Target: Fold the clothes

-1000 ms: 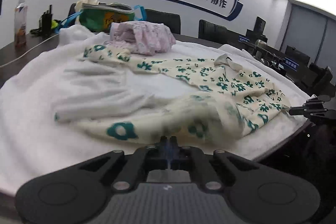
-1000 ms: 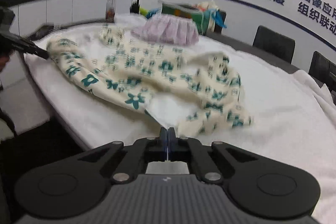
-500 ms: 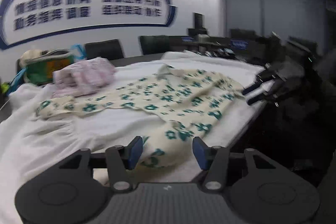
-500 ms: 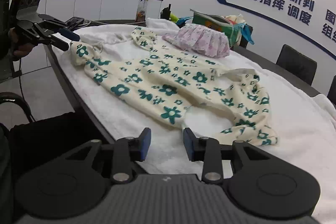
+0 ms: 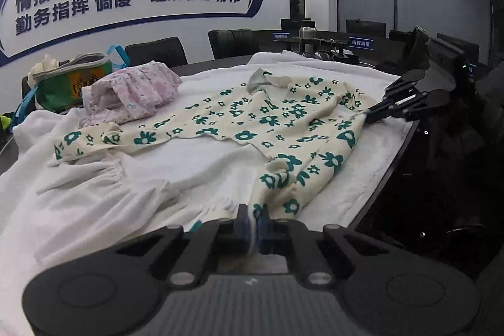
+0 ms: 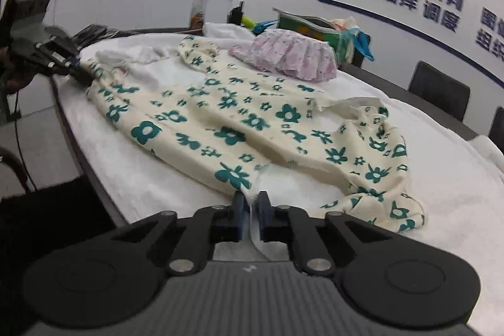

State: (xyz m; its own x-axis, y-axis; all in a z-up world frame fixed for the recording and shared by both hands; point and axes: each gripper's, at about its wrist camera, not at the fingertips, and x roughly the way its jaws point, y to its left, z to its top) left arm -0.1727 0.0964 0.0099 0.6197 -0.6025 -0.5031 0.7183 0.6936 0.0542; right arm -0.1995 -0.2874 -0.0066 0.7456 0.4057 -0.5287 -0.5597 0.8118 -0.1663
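A cream garment with green flowers (image 5: 271, 122) lies spread on a white towel (image 5: 94, 197) over the table; it also shows in the right wrist view (image 6: 239, 128). My left gripper (image 5: 252, 221) is shut on the garment's near hem corner. My right gripper (image 6: 251, 210) is shut on the hem edge at the other corner. The right gripper shows at the right of the left wrist view (image 5: 375, 112), pinching the cloth. The left gripper shows at the left of the right wrist view (image 6: 78, 74), also on the cloth.
A pink folded garment (image 5: 138, 90) lies behind the flowered one, also in the right wrist view (image 6: 289, 55). A green bag (image 5: 72, 81) stands at the back. A bottle (image 6: 199, 5) stands at the far edge. Black chairs (image 5: 233, 43) line the far side. The table edge (image 5: 393, 162) runs close on the right.
Both grippers were open half a second ago and have closed on the garment's hem corners. The garment now lies flatter and more spread out than a second ago.
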